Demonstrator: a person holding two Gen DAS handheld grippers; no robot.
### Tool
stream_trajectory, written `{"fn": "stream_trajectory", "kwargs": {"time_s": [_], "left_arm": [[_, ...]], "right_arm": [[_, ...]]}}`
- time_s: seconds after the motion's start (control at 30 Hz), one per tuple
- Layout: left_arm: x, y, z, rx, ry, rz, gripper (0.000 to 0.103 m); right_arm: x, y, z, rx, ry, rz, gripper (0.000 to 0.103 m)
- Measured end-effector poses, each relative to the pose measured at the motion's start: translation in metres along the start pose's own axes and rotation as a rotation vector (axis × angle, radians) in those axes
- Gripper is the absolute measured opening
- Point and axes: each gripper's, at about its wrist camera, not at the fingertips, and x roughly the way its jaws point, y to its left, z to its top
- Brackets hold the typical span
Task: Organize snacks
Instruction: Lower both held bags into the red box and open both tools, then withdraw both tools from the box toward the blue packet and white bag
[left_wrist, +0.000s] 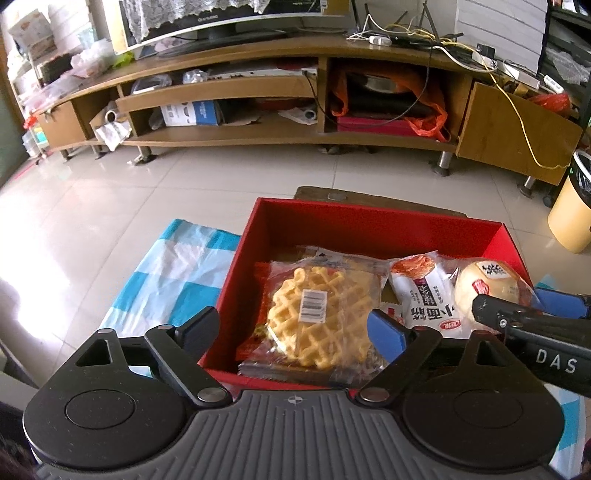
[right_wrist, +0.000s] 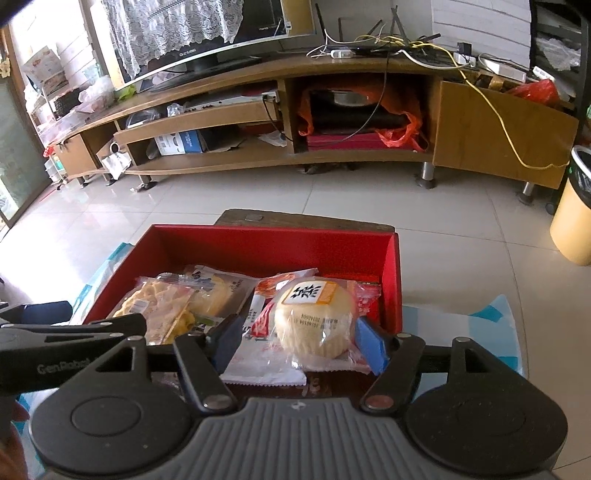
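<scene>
- Snacks fill a red box (left_wrist: 258, 236): a wrapped waffle (left_wrist: 317, 314) toward its left side, a white packet (left_wrist: 424, 295) in the middle, a round bun (right_wrist: 314, 321) in clear wrap toward the right wall.
- Left gripper (left_wrist: 295, 328) angles down over the box's near left corner, jaws spread wide around the waffle, pads clear of it.
- Right gripper (right_wrist: 299, 343) angles down at the near edge, jaws apart either side of the bun; whether the pads touch it cannot be told.
- Box sits on a blue-and-white checked cloth (left_wrist: 173, 266) above a pale tiled floor (left_wrist: 184, 173).
- Behind stands a long wooden TV stand (left_wrist: 229, 66) strewn with cables, a yellow bin (right_wrist: 572, 221) at right.
</scene>
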Motion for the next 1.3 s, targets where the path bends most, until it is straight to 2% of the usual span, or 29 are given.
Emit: {"fn": "stream_trajectory", "kwargs": {"time_s": [0.2, 0.4, 0.53, 0.87, 1.13, 1.3], "left_arm": [[-0.007, 0.006, -0.009, -0.007, 0.005, 0.014, 0.092], [-0.016, 0.012, -0.016, -0.007, 0.003, 0.021, 0.092], [-0.020, 0.013, -0.021, -0.009, 0.006, 0.020, 0.093], [-0.025, 0.029, -0.027, -0.025, 0.018, 0.011, 0.093], [-0.022, 0.059, -0.045, -0.064, 0.084, 0.007, 0.094], [-0.009, 0.069, -0.054, -0.059, 0.128, 0.035, 0.094]], "right_arm": [[-0.006, 0.000, -0.002, 0.003, 0.001, 0.002, 0.065], [-0.019, 0.011, -0.007, -0.040, -0.008, 0.023, 0.066], [-0.019, 0.011, -0.012, -0.060, -0.001, 0.008, 0.067], [-0.022, 0.001, -0.014, -0.011, 0.006, 0.006, 0.067], [-0.032, 0.036, -0.034, -0.126, 0.047, 0.049, 0.067], [-0.029, 0.056, -0.057, -0.168, 0.130, 0.102, 0.070]]}}
